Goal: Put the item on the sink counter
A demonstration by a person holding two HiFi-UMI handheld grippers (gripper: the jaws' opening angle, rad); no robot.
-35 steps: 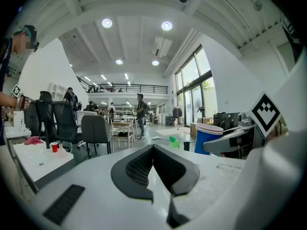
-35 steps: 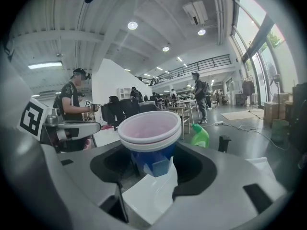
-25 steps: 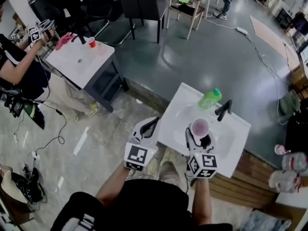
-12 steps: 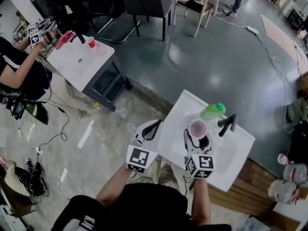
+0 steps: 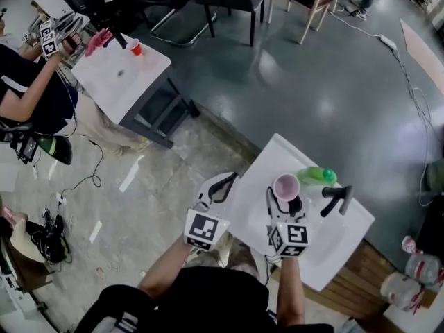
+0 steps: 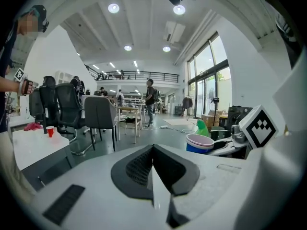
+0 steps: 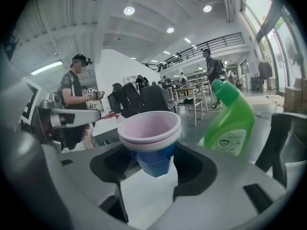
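Note:
In the head view my right gripper (image 5: pixel 284 198) is shut on a stack of cups (image 5: pixel 286 186), pink inside and blue outside, held upright over the white sink counter (image 5: pixel 258 175). The right gripper view shows the cups (image 7: pixel 149 138) between the dark pads of that gripper (image 7: pixel 151 164), with white counter below. My left gripper (image 5: pixel 220 184) hovers at the counter's left edge with nothing in it. In its own view the left gripper (image 6: pixel 153 159) has its pads together.
A green bottle (image 5: pixel 316 175) lies on the counter just beyond the cups, beside a black faucet (image 5: pixel 336 200). The green bottle (image 7: pixel 230 123) stands close on the right in the right gripper view. Another person works at a second white table (image 5: pixel 121 71) far left; cables lie on the floor.
My right gripper has carried the cups farther over the counter, closer to the green bottle. The left gripper stays at the counter's left edge. The head view has shifted.

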